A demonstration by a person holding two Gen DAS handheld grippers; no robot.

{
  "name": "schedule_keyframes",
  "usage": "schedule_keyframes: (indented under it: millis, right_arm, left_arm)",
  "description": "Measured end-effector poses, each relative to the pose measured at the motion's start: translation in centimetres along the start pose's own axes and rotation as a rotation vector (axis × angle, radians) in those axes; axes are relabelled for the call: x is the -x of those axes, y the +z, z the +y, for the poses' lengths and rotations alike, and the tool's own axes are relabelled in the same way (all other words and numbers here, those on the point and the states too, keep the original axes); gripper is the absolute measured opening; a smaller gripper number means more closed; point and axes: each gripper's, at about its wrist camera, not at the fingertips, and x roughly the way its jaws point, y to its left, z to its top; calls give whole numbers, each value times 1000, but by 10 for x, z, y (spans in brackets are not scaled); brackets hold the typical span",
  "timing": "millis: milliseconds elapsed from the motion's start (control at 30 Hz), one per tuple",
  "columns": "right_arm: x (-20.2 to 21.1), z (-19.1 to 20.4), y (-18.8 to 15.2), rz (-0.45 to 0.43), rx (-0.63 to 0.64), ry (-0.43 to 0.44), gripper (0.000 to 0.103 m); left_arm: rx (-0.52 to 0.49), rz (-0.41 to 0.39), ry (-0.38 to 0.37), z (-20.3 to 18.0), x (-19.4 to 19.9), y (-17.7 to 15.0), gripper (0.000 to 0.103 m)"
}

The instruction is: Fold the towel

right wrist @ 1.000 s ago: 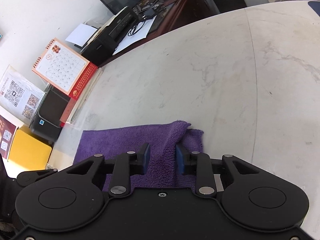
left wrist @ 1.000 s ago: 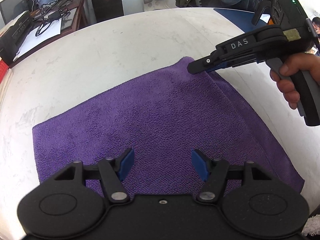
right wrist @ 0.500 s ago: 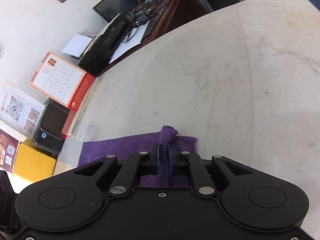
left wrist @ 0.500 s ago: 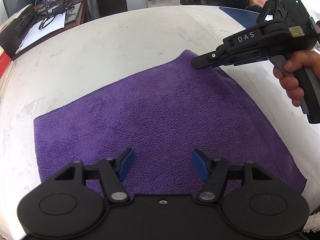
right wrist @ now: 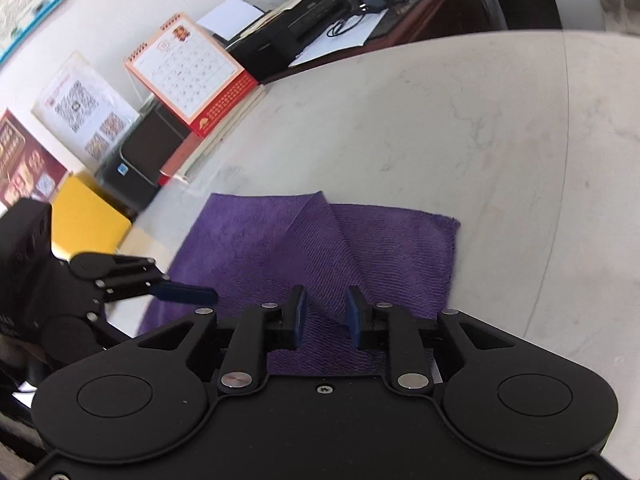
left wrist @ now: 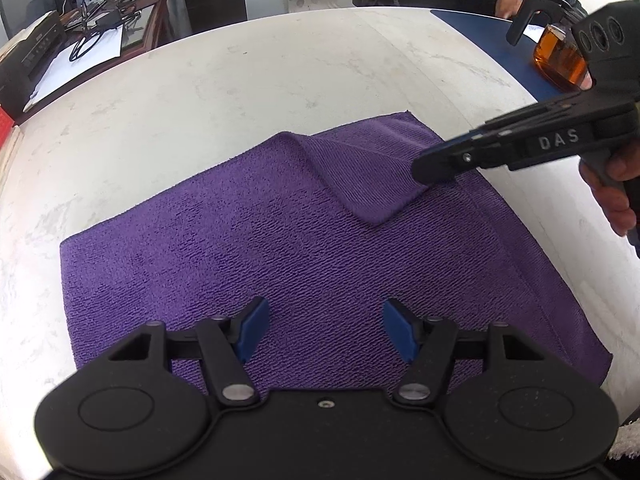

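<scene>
Towel (left wrist: 320,248) is lying spread on the white table (left wrist: 280,72) in the left wrist view, purple, with its far right corner peeled up and doubled toward the middle. The right gripper (left wrist: 436,172) is coming in from the right with a hand (left wrist: 616,192) on its grip, its tip sitting at the raised flap. The left gripper (left wrist: 324,330) is hovering over the near edge, jaws standing well apart and holding nothing.

In the right wrist view the right gripper (right wrist: 325,316) is opening, and the lifted flap is running up between its blue pads (right wrist: 298,316), which are showing gaps on both sides rather than pressing it. The left gripper (right wrist: 188,293) is showing at the left, beside the towel (right wrist: 400,256).

Judging from this, the flap is likely slipping free. If it drops now, the fold would fall back short and crooked, because only one corner is being carried while the near edge is lying unpinned.
</scene>
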Motion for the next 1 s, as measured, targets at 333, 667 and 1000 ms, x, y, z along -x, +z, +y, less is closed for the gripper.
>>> schedule_keyframes:
  millis: [333,667,1000]
  right_arm:
    - [-4,29,0,-3,333,-84,35]
    - [-23,78,-17,11,704,-109,35]
    - [-39,69,-10,-1,633,-163,12]
  left_arm:
    - [-2,17,0,-2,-1,-2,61]
    - [-11,31,0,-2,-4,-1,61]
    - [-5,37,-2,2,-5,-2,62]
